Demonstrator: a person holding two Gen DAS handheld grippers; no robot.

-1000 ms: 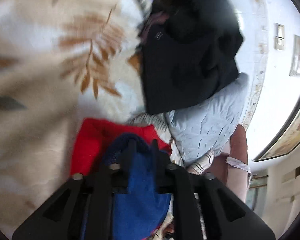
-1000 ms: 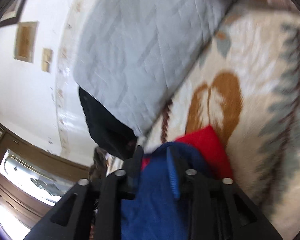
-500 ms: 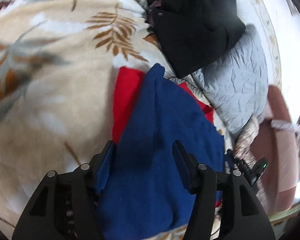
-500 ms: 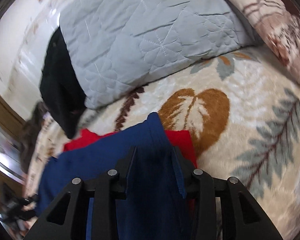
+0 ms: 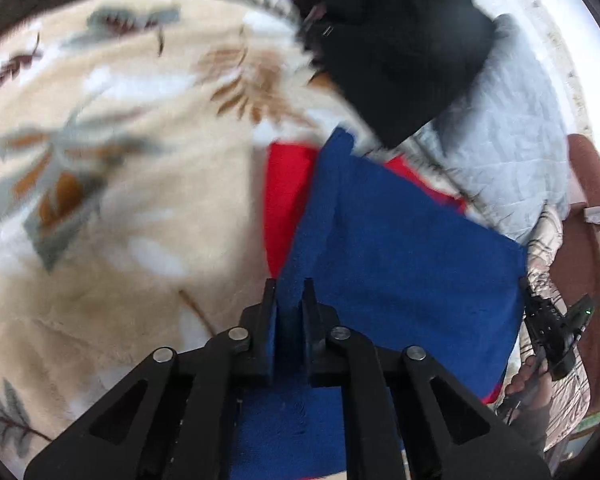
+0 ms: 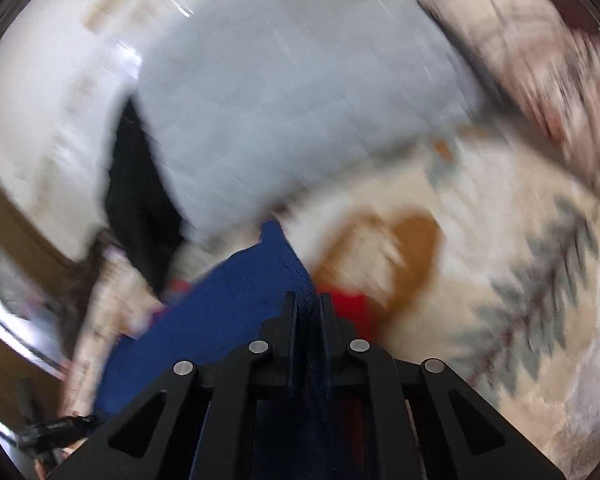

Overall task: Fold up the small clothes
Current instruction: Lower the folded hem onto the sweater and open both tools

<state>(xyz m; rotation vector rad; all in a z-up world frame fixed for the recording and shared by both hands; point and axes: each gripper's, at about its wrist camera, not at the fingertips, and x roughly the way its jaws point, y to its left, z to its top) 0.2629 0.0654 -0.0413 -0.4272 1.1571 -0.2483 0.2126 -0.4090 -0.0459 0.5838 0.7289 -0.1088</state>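
A blue knit garment [image 5: 400, 248] lies spread over a red garment [image 5: 284, 188] on a cream leaf-patterned blanket [image 5: 120, 208]. My left gripper [image 5: 291, 288] is shut on the blue garment's near left edge. My right gripper [image 6: 309, 300] is shut on another edge of the blue garment [image 6: 228, 304], with a bit of the red garment [image 6: 352, 308] showing beside it. The right wrist view is blurred by motion.
A black garment [image 5: 396, 52] lies on a pale grey quilted pillow [image 5: 512, 140] at the far side; both also show in the right wrist view, the pillow [image 6: 300, 92] filling its upper half. The other gripper [image 5: 556, 336] shows at the right edge.
My left gripper was open half a second ago and has closed on the blue garment's edge. The right gripper stays shut on it and is swinging, blurring its view.
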